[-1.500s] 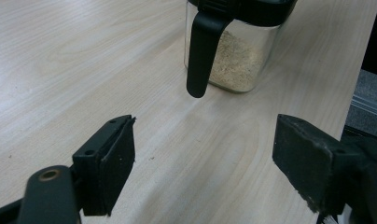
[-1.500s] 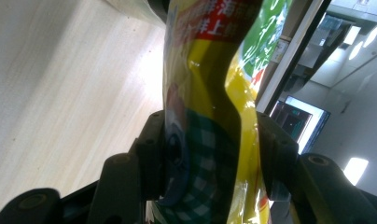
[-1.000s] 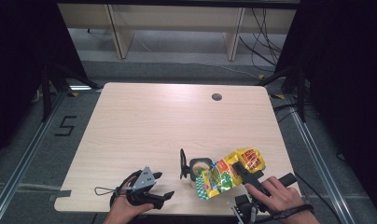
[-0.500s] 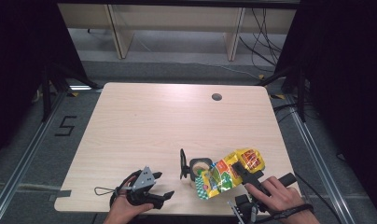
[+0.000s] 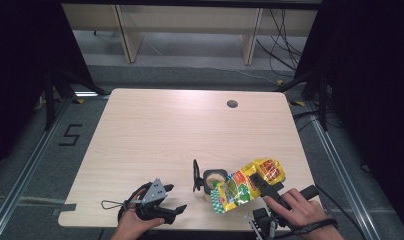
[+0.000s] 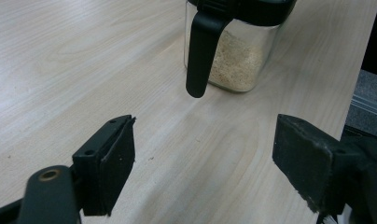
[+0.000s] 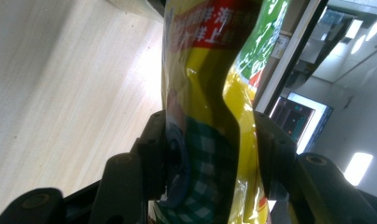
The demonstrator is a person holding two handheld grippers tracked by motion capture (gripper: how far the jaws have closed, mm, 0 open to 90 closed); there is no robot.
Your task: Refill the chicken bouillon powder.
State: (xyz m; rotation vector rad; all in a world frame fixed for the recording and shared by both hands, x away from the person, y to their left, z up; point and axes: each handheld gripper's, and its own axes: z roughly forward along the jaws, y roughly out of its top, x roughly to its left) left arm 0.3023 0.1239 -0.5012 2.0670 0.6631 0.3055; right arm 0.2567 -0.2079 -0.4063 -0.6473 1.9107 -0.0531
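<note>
A clear square jar (image 5: 213, 180) with a black rim and a raised black lid (image 5: 195, 175) stands near the table's front edge. It holds pale crumbs (image 6: 233, 58). A yellow and green snack bag (image 5: 242, 184) is tilted over the jar's mouth, and my right gripper (image 5: 262, 184) is shut on the bag (image 7: 205, 140), its pads pressing both sides. My left gripper (image 5: 175, 211) lies at the front edge to the left of the jar, open with nothing between its pads (image 6: 114, 163). The jar's lid tab (image 6: 200, 53) hangs ahead of it.
The light wooden table (image 5: 155, 130) has a round cable hole (image 5: 232, 104) at the back right. Dark curtains flank both sides, and shelf legs and cables stand on the floor beyond the far edge.
</note>
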